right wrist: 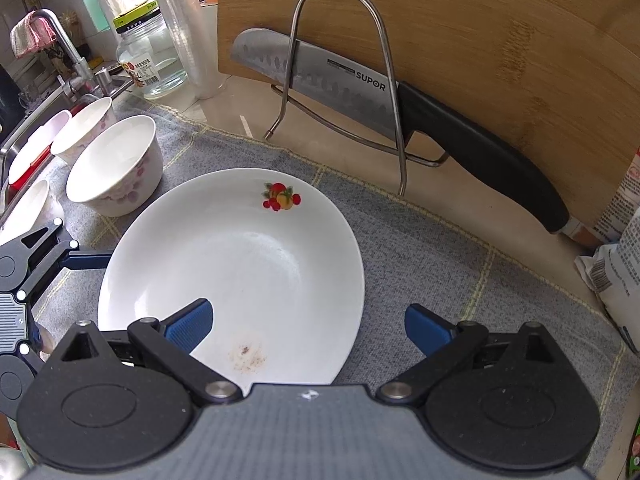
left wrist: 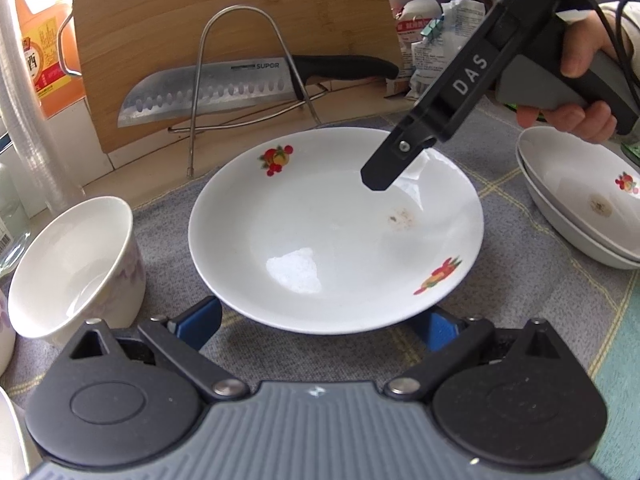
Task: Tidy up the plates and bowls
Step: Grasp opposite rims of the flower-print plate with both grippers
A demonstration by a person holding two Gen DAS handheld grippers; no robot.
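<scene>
A white plate [left wrist: 320, 236] with fruit prints and a brown stain lies on the grey cloth; it also shows in the right wrist view [right wrist: 248, 272]. My left gripper [left wrist: 320, 324] is open, its blue fingers under the plate's near rim on both sides. My right gripper [right wrist: 308, 328] is open over the plate's right edge, one finger above the plate, one outside it; it also shows in the left wrist view [left wrist: 394, 168]. Two stacked plates [left wrist: 580, 200] sit to the right. A white floral bowl [left wrist: 76, 264] stands left of the plate, also in the right wrist view [right wrist: 116, 164].
A knife [right wrist: 360, 84] rests in a wire rack [right wrist: 340, 60] against a wooden cutting board [right wrist: 480, 40] behind the plate. More bowls [right wrist: 80, 128] sit by the sink at left. A glass jar [right wrist: 148, 56], an oil bottle [left wrist: 40, 52] and food bags [left wrist: 436, 40] stand at the back.
</scene>
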